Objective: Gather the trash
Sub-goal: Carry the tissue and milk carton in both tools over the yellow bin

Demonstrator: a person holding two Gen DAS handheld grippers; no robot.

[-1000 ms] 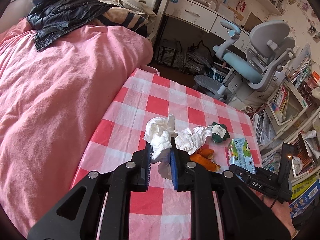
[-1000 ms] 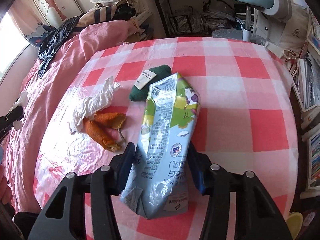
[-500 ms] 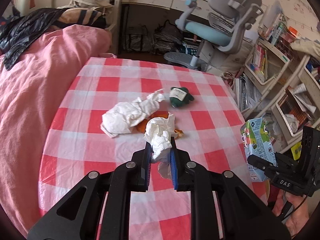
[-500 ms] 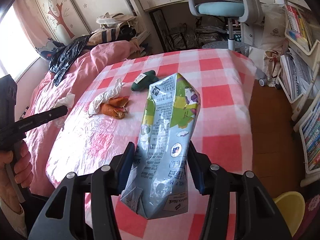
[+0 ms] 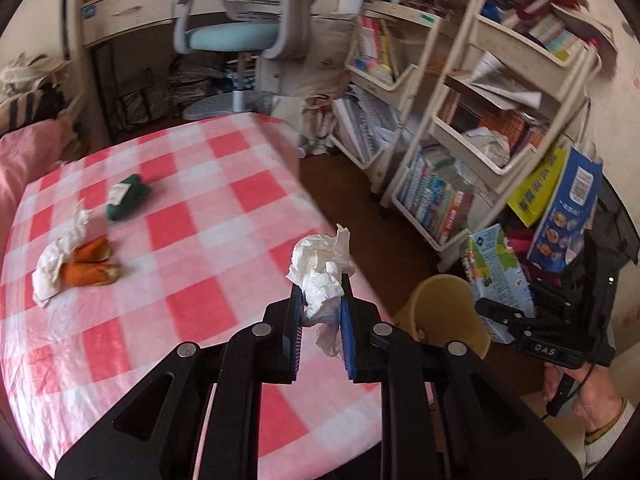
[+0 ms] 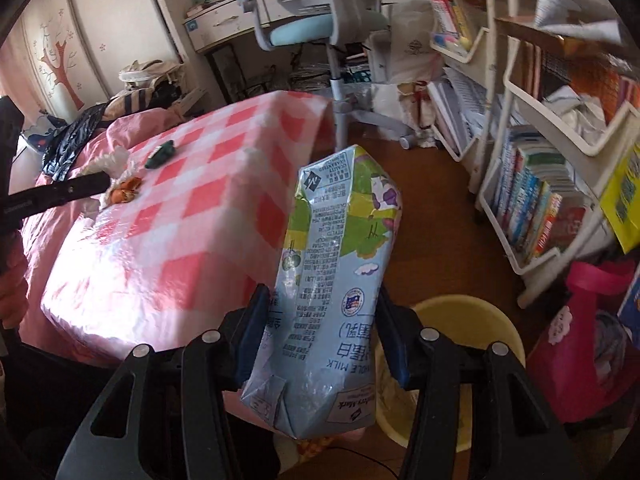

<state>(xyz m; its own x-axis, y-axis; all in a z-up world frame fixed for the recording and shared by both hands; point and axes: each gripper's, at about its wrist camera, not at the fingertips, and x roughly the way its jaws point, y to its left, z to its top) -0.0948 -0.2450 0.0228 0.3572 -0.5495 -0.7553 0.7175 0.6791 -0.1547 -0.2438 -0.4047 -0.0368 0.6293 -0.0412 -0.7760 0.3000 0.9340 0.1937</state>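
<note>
Now the left gripper (image 5: 320, 300) hangs out past the checkered worktop (image 5: 208, 240) edge, fingers pinched tight on a crumpled tissue (image 5: 320, 272), with the yellow bin (image 5: 448, 312) just beyond. The right gripper (image 6: 320, 328) hovers above that bin (image 6: 472, 320), fingers clamping a milk carton (image 6: 336, 280) tilted upward.

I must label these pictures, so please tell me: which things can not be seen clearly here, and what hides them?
- Yellow bin, right wrist view: the milk carton and the right tool cover much of its inside.
- Yellow bin, left wrist view: its base is hidden behind the left tool.
- Green object on the table: blurred; label unreadable.
- Tissue: its lower end is hidden between the jaws.
</note>
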